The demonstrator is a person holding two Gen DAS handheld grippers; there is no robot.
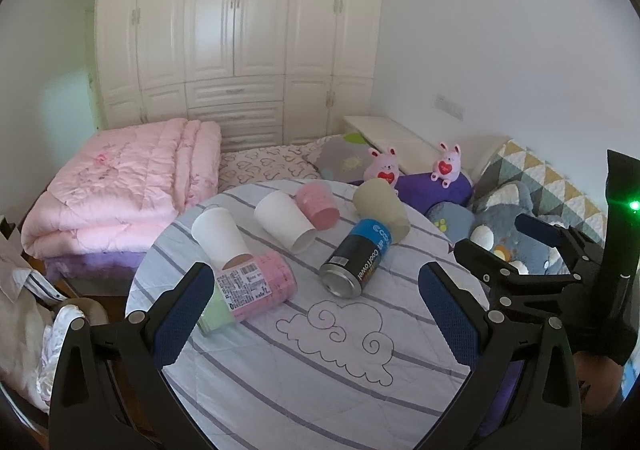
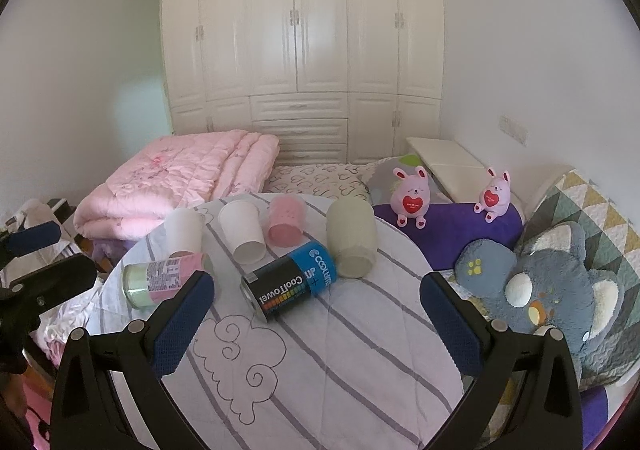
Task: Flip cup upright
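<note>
Several containers lie on their sides on a round table with a striped cloth (image 1: 320,370) (image 2: 340,350). Two white paper cups (image 1: 220,236) (image 1: 286,221) (image 2: 184,230) (image 2: 242,232), a pink cup (image 1: 318,205) (image 2: 285,221), a beige cup (image 1: 382,209) (image 2: 352,236), a black and blue can (image 1: 356,256) (image 2: 292,284), and a pink and green labelled container (image 1: 248,292) (image 2: 164,278). My left gripper (image 1: 316,306) is open above the near table, its left finger beside the pink and green container. My right gripper (image 2: 318,306) is open, just before the can; it also shows at the right of the left wrist view (image 1: 532,250).
A folded pink quilt (image 1: 116,185) (image 2: 180,181) lies on the bed behind the table. Two pink bunny toys (image 2: 412,201) (image 2: 494,193), a purple cushion (image 2: 452,230) and a grey plush (image 2: 560,286) sit to the right. White wardrobes (image 2: 304,49) line the back wall.
</note>
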